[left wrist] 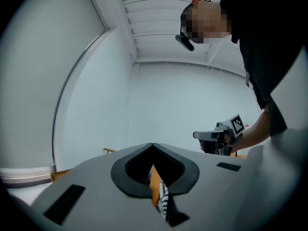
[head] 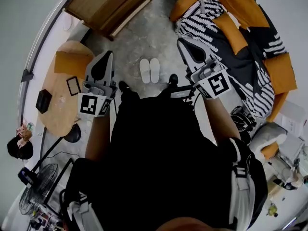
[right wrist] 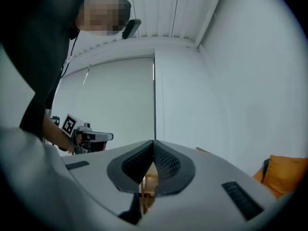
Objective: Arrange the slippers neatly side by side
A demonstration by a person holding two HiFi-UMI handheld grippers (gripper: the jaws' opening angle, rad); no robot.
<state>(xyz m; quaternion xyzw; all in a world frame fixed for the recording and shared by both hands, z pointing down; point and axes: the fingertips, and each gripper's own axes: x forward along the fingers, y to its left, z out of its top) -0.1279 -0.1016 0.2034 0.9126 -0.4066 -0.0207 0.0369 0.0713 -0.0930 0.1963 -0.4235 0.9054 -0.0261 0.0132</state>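
Two white slippers (head: 149, 70) lie side by side, touching, on the grey floor just ahead of the person's black shoes. My left gripper (head: 105, 55) is raised at the left of the head view, shut and empty, well to the left of the slippers. My right gripper (head: 184, 43) is raised at the right, also shut with nothing in it. In the left gripper view the left gripper (left wrist: 153, 145) points up at a pale wall with its tips together. The right gripper (right wrist: 154, 142) likewise has its tips meeting.
An orange sofa (head: 260, 28) with a black-and-white striped blanket (head: 211, 18) stands at the right. A wooden rack (head: 108, 6) is at the back left, a round wooden table (head: 60, 95) at the left. A fan (head: 36, 191) and cables lie at the lower left.
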